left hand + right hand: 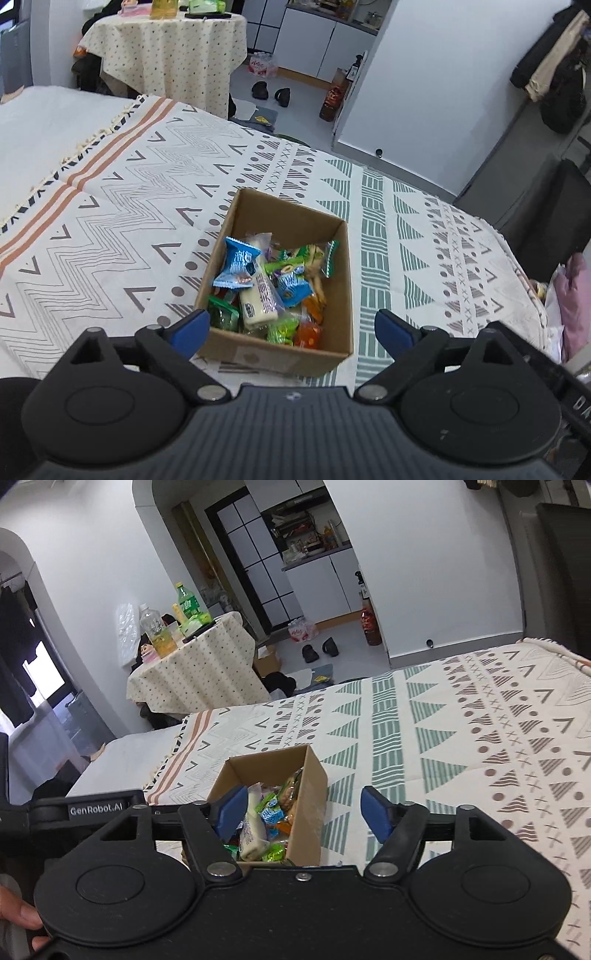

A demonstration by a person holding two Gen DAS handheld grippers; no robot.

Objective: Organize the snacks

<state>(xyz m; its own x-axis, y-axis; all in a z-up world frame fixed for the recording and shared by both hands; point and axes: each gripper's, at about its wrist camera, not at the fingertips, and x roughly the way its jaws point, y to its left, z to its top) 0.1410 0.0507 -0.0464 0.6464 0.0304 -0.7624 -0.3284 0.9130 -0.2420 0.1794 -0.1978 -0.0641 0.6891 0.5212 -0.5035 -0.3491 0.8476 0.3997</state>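
Evidently the snacks [266, 291] are gathered already in the box [334, 291], which sits at lower centre of both views on the patterned cloth [110, 236], so nothing loose is left on the fabric. Both grippers hang above it with jaws wide apart and empty: the left gripper [291, 332] frames the box's near end, the right gripper [303, 814] straddles its right wall. In the right view that wall and the black body hide most of the contents; the lowest packets are probably jellies, though too buried to tell.
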